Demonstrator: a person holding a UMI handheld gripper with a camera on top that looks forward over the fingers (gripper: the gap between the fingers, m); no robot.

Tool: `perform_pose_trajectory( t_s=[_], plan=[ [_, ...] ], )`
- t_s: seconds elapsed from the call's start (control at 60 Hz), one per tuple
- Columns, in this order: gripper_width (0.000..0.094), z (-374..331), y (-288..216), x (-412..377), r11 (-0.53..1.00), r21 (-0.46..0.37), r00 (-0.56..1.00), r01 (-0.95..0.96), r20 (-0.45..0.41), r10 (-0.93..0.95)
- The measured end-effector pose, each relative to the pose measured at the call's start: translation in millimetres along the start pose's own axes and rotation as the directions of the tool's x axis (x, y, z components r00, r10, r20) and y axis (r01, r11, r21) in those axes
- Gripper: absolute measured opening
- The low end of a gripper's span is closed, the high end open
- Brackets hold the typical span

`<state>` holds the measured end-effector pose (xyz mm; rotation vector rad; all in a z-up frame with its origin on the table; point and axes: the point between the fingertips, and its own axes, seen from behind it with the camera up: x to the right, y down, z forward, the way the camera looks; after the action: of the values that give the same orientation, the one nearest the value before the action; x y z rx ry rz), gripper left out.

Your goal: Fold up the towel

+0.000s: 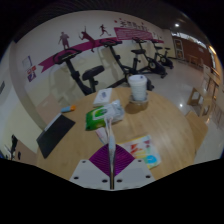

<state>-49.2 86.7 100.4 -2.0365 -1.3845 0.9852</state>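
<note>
My gripper [110, 166] is shut, with its purple pads [98, 160] pressed together on a thin white edge of the towel [103, 116]. The towel is white with green print. It runs forward from between the fingers and bunches up just beyond them, held off the wooden floor. How far the rest of the towel hangs or reaches is hidden behind the bunch.
A colourful printed sheet [144, 150] lies on the wooden floor right of the fingers. A black mat [55, 135] lies to the left. Beyond are a white bin [137, 87], exercise bikes [92, 76] along a wall with pink figures, and a wooden stool [197, 97].
</note>
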Motion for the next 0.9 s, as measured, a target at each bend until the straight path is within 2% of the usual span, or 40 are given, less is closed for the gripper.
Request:
perform_pose_trajectory(
  t_s=[0.133,0.3,0.417,0.483,0.5,0.517,0.65,0.667,0.683,0.75,0.9],
  plan=[
    [0.0028,11.6,13.2,67.3,0.998,-0.052,0.998,-0.046,-0.049,0.044],
    [0.0030,42.0,33.4,118.1,0.994,-0.100,0.991,0.045,-0.118,-0.057],
    [0.0033,47.7,40.5,127.5,0.989,-0.111,0.988,0.098,-0.110,-0.110],
    [0.0071,50.0,39.9,128.3,0.985,-0.108,0.984,0.136,-0.098,-0.147],
    [0.0130,46.5,38.8,128.5,0.984,-0.109,0.984,0.143,-0.092,-0.153],
    [0.0146,45.2,39.2,128.0,0.983,-0.110,0.983,0.149,-0.090,-0.159],
    [0.0880,9.4,30.2,134.6,0.978,-0.120,0.975,0.172,-0.119,-0.187],
    [0.0829,1.5,27.8,136.3,0.978,-0.116,0.974,0.175,-0.127,-0.189],
    [0.0816,-7.7,25.8,137.4,0.978,-0.112,0.972,0.176,-0.138,-0.190],
    [0.0855,-52.8,19.5,139.2,0.977,-0.107,0.965,0.186,-0.167,-0.202],
    [0.0855,-172.7,23.5,119.8,0.971,-0.106,0.964,0.215,-0.137,-0.229]
  ],
)
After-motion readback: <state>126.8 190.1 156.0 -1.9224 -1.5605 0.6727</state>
